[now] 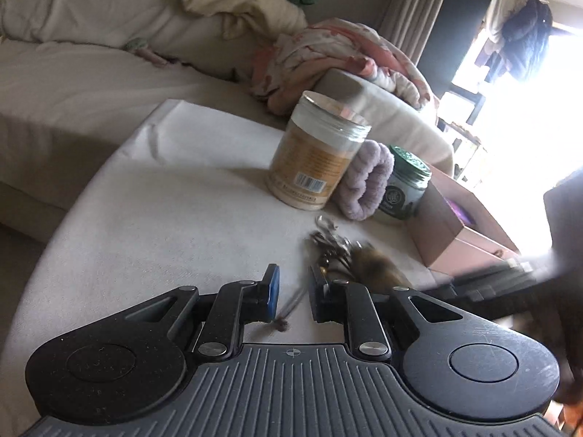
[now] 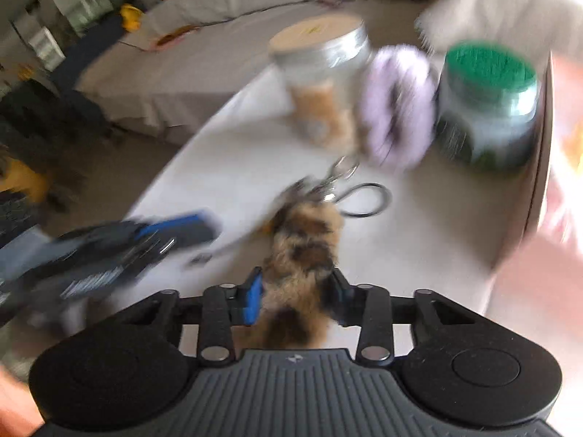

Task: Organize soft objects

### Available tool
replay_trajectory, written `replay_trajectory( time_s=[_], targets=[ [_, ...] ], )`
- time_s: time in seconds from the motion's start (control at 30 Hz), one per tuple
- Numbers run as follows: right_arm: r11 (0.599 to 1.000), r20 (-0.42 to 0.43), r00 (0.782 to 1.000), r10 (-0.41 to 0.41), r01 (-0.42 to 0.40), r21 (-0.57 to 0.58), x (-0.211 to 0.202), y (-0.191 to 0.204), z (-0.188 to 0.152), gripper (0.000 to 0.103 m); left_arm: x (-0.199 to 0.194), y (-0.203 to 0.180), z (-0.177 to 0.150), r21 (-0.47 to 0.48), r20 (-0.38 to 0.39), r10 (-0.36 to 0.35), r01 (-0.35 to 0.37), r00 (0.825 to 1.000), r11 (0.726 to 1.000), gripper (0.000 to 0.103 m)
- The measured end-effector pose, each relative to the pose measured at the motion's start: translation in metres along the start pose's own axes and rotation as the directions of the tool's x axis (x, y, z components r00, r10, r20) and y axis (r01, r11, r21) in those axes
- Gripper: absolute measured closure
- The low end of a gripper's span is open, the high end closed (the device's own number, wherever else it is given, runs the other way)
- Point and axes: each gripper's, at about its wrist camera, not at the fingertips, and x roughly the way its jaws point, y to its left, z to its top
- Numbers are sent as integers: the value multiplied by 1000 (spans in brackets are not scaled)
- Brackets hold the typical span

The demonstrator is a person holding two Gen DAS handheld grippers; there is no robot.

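A brown furry keychain [image 2: 306, 247] with metal clips and a ring [image 2: 364, 200] lies on the white-covered table [image 2: 226, 167]. My right gripper [image 2: 297, 284] is shut on its fur, both pads pressing into it. In the left wrist view the same keychain [image 1: 375, 266] lies just right of my left gripper [image 1: 291, 280]. That gripper is closed to a narrow gap with nothing gripped; only a thin cord lies on the cloth under it. My left gripper [image 2: 175, 233] shows blurred at the left of the right wrist view. A lilac fluffy band [image 1: 368, 182] leans between two jars.
An orange-labelled jar [image 1: 317, 156] and a green-lidded jar [image 1: 406, 185] stand at the back of the table [image 1: 164, 200]. A pink box [image 1: 459, 225] sits at the right. Behind is a sofa with a crumpled floral blanket [image 1: 328, 58] and a cream pillow [image 1: 240, 3].
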Motion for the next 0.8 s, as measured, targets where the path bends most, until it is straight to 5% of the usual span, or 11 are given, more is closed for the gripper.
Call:
replay_trajectory(
  time_s=[0.17, 0.37, 0.4, 0.47, 0.5, 0.67, 0.8],
  targets=[
    [990, 135, 985, -110, 96, 106, -43, -27, -36, 80, -7, -15, 0, 38, 4, -12, 12, 1000, 999, 84],
    [936, 235, 914, -331, 286, 207, -89, -58, -79, 81, -13, -39, -11, 117, -44, 6, -1, 999, 993, 84],
    [933, 238, 910, -340, 293, 210, -92, -61, -88, 78, -15, -43, -13, 129, -52, 7, 0, 999, 992, 84],
    [926, 247, 900, -359, 310, 216, -97, -64, -103, 42, -18, -54, -18, 154, -59, 12, -3, 998, 988, 84],
    [923, 261, 891, -370, 320, 215, -97, -64, -108, 36, -18, -58, -20, 167, -63, 10, 0, 998, 986, 84],
    [906, 295, 858, -420, 379, 189, -89, -60, -125, 31, -12, -88, -30, 279, -103, 12, 17, 995, 960, 84],
    [907, 306, 855, -419, 380, 180, -86, -57, -125, 26, -5, -114, -41, 400, -161, 0, 66, 987, 914, 84]
  ],
)
